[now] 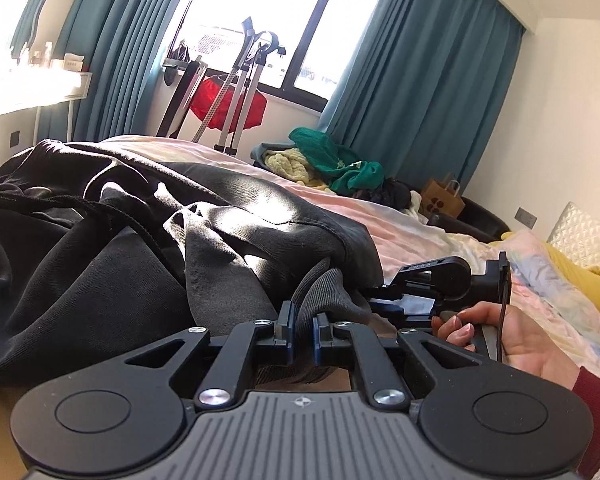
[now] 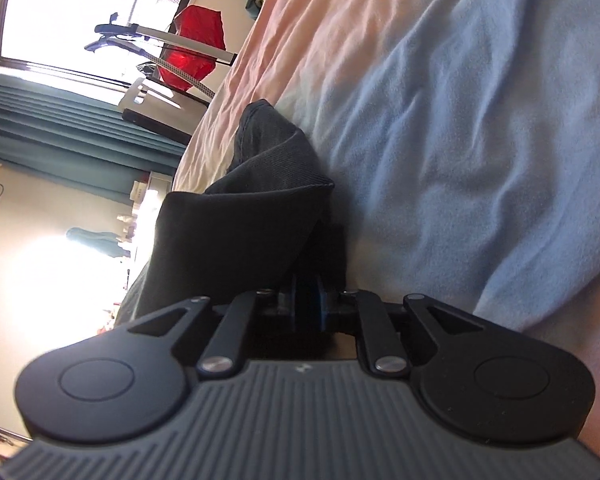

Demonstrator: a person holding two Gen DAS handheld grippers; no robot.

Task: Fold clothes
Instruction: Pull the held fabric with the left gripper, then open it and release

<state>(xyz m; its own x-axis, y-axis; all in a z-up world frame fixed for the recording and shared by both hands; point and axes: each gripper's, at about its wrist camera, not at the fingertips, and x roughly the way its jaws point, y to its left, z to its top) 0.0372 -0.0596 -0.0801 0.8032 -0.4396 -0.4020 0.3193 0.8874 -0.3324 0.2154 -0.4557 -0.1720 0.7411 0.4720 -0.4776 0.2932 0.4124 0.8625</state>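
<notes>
Likely the fold slips: left gripper (image 1: 302, 334) jaws pinch a cuff of the dark garment (image 1: 148, 232) crumpled on the bed (image 1: 412, 232), while right gripper (image 2: 307, 306) jaws, slightly parted, barely bite its near corner, which could drop.

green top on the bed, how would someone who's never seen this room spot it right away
Start at the big window with teal curtains and drop to the far end of the bed. A heap of clothes sits there, and the green top lies over a cream knit. It is the only bright green piece; the garment nearer the camera is black.
</notes>
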